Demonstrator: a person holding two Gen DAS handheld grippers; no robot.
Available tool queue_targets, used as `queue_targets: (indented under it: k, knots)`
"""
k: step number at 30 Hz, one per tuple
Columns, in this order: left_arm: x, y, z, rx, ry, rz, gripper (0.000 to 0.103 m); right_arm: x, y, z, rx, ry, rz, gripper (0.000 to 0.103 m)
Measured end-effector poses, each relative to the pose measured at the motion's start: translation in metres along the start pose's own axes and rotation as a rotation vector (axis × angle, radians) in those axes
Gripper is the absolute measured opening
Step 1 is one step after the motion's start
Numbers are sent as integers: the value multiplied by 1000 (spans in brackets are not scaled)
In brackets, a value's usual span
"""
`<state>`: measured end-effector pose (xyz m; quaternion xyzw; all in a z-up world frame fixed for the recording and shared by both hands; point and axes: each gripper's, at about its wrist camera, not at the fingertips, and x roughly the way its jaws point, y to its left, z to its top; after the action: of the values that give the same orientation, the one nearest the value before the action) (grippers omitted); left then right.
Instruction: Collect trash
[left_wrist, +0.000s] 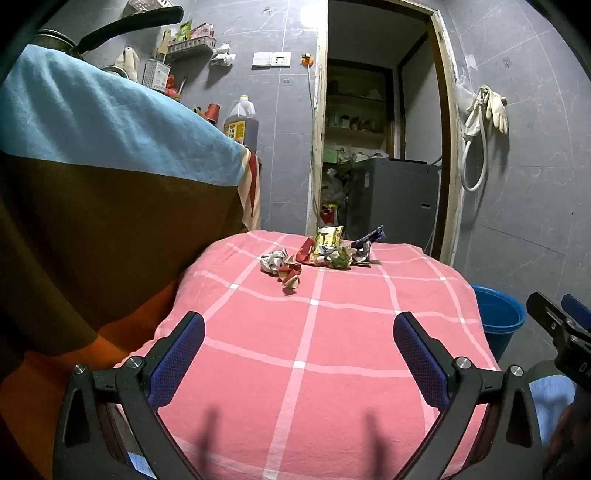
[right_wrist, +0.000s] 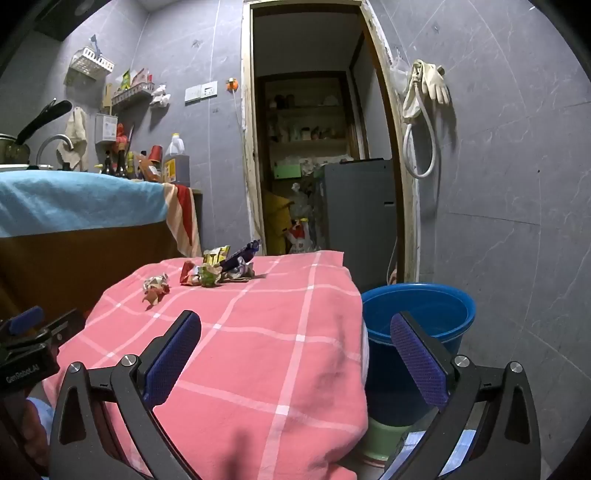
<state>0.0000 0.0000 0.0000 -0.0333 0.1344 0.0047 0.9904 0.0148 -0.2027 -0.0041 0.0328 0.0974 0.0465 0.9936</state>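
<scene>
Blue bucket (right_wrist: 419, 314) beside pink cloth (right_wrist: 258, 332), crumpled wrappers (right_wrist: 218, 269) on cloth, both grippers' jaws spread.

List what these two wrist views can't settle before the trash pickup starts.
- Wrapper pile: too far and small in both views to count pieces or read labels.
- Blue bucket: bottom hidden by its own wall in the right view; cut by the pink cloth in the left view.
- Right gripper in the left view: cropped by the frame edge.
- Table under the cloth: fully covered.
</scene>
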Motion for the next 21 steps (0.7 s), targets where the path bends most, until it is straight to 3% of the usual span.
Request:
queue_targets:
  k: [21]
  knots:
    - [0, 0, 0, 3, 6, 2, 100, 0, 0, 0, -4, -3, -1, 103]
